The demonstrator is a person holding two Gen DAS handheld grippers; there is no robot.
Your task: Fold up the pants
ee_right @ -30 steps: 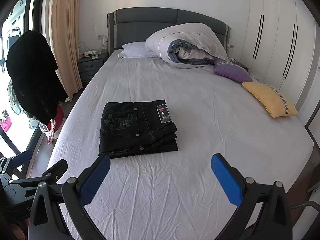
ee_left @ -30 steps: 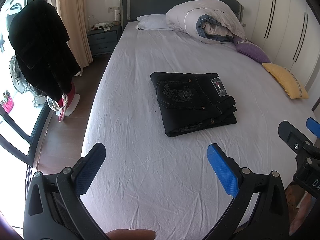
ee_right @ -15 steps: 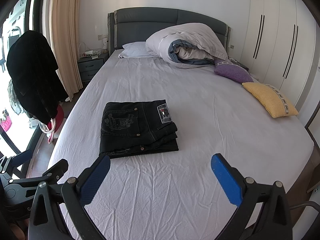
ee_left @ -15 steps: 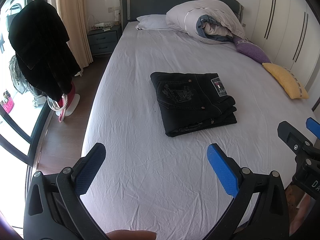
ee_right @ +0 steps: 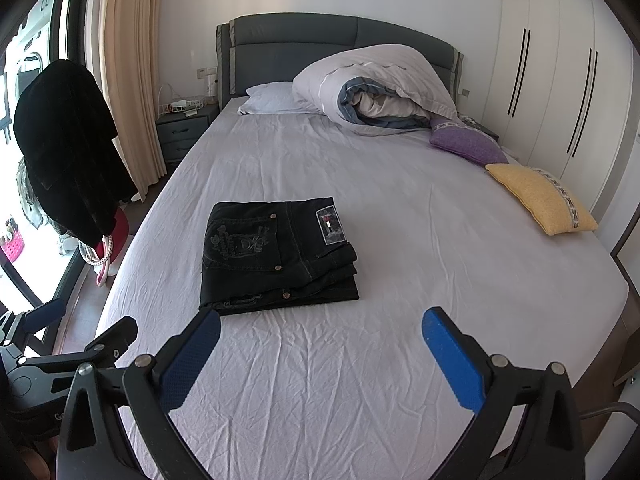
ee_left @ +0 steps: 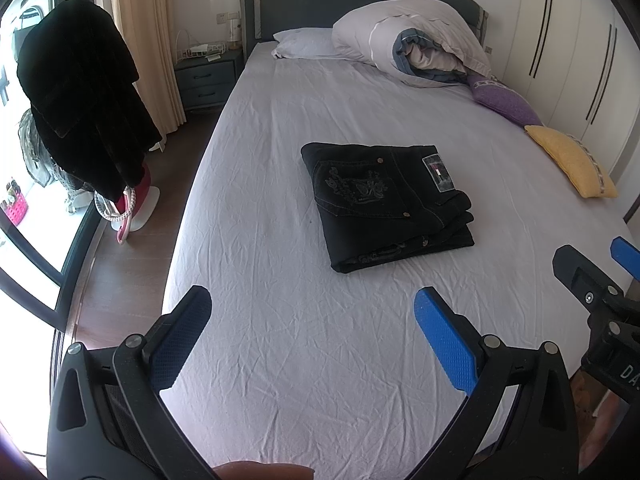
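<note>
Black pants (ee_left: 384,200) lie folded into a compact rectangle on the white bed sheet (ee_left: 280,340), back pocket and label patch facing up. The same folded pants (ee_right: 276,256) sit left of centre in the right wrist view. My left gripper (ee_left: 312,312) hovers open over the foot of the bed, well short of the pants, holding nothing. My right gripper (ee_right: 320,332) is also open and empty, just in front of the pants' near edge. Each gripper shows at the side of the other's view.
A rolled duvet (ee_left: 412,40) and white pillow (ee_left: 304,42) lie at the headboard. A purple cushion (ee_left: 504,98) and yellow cushion (ee_left: 568,160) sit along the right edge. A black coat (ee_left: 76,100) hangs left of the bed, near a nightstand (ee_left: 208,80).
</note>
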